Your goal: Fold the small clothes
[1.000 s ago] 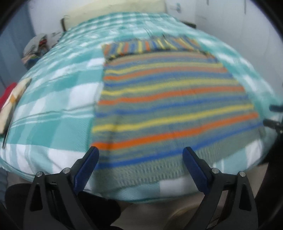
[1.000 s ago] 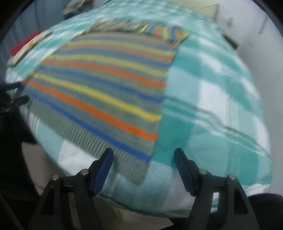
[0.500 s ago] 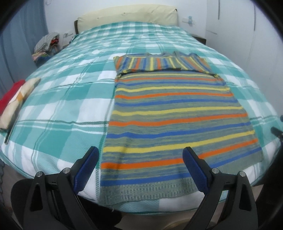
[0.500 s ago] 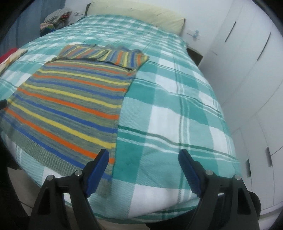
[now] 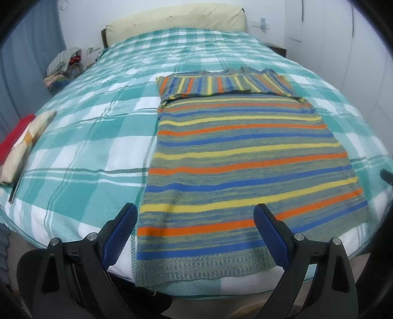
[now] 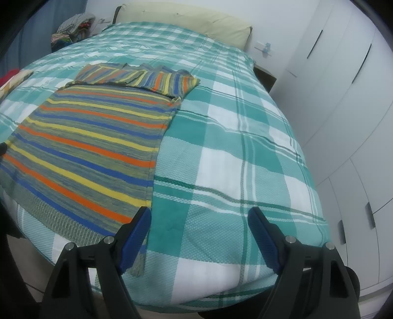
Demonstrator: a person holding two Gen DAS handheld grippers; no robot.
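I have both claws hanging above the foot of the bed, each spread wide with nothing between its pads. The right gripper point(image 6: 199, 227) has just been opening, and only bedspread shows in its gap; the left gripper point(image 5: 195, 227) stands just as wide over the hem.

The striped knit top point(image 5: 245, 157) lies flat on the checked bedspread point(image 5: 81, 147), hem toward me at the near edge, sleeves already turned in across the far end. From the right view its right edge runs straight down to my left pad, and a bit of the hem corner hangs over the mattress edge.

As I judge it, the next fold brings the hem up toward the folded sleeves. To do it well I would drop each claw onto 1 of the 2 hem corners, pinch knit only and not the bedspread beneath, lift both together and keep the hem taut so the stripes stay level. The knit looks soft and stretchy, so uneven pulling would skew it.

The bed is broad and soft, so pressing down will sink. A cream headboard point(image 5: 172, 20) sits at the far end, white wardrobe doors point(image 6: 343, 98) line the right, a heap of clothes point(image 5: 62, 66) lies far left, and a red and cream folded cloth point(image 5: 19, 144) rests on the left edge.
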